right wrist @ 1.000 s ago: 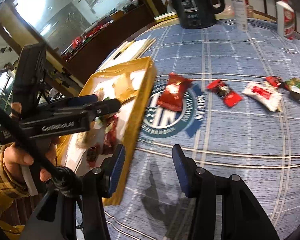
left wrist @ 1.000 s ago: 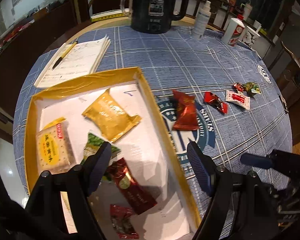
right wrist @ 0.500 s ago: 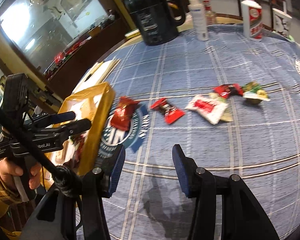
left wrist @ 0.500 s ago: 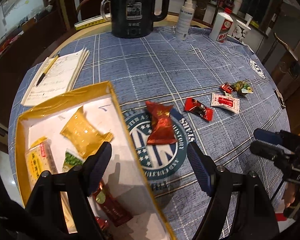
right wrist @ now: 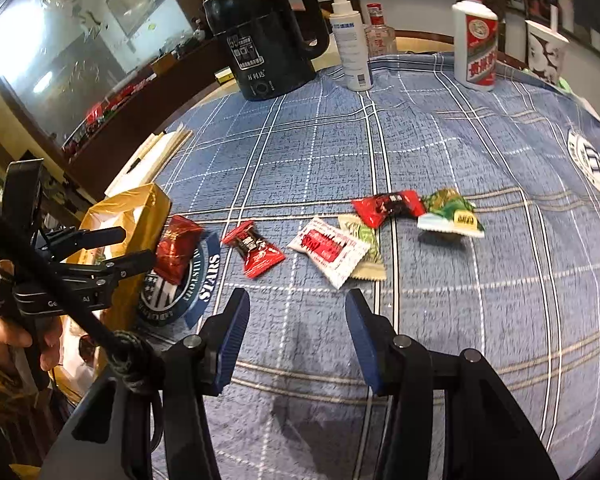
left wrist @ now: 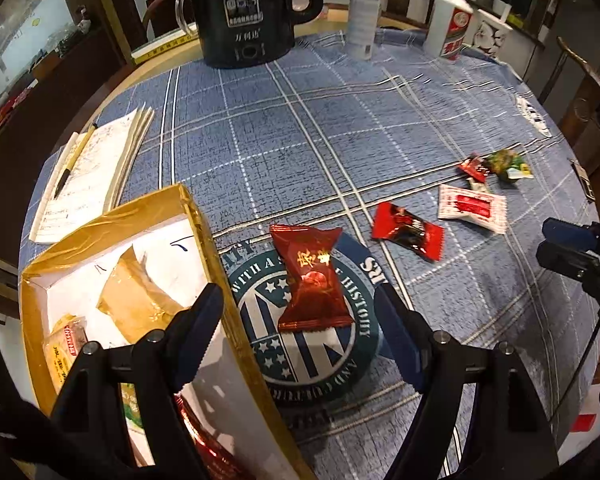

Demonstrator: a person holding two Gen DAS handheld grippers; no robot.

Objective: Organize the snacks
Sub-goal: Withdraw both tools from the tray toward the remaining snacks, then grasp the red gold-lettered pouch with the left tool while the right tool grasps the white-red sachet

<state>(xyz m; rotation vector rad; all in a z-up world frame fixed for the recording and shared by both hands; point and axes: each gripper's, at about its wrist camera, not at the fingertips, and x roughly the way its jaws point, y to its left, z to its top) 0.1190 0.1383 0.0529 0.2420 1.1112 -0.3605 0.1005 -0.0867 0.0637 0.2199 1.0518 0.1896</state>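
Left gripper [left wrist: 300, 334] jaws wide, empty, straddling dark red packet [left wrist: 311, 280] at 12 o'clock for pickup. Right gripper [right wrist: 296, 338] jaws half open, empty, facing loose snacks. Gold box [left wrist: 204, 236] at 9 o'clock collects them.

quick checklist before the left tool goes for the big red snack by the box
1. Left tool open and empty: ok.
2. Red snack lies flat on the cloth, nothing on it: ok.
3. Snack apart from the box wall: ok, though the gap is narrow.
4. Tool lined up on the snack: ok, it shows between the fingers.
5. Right tool out of the way: ok, open and empty, off by the other snacks.
6. Free room in the box: cannot tell, the left tool hides much of the floor.
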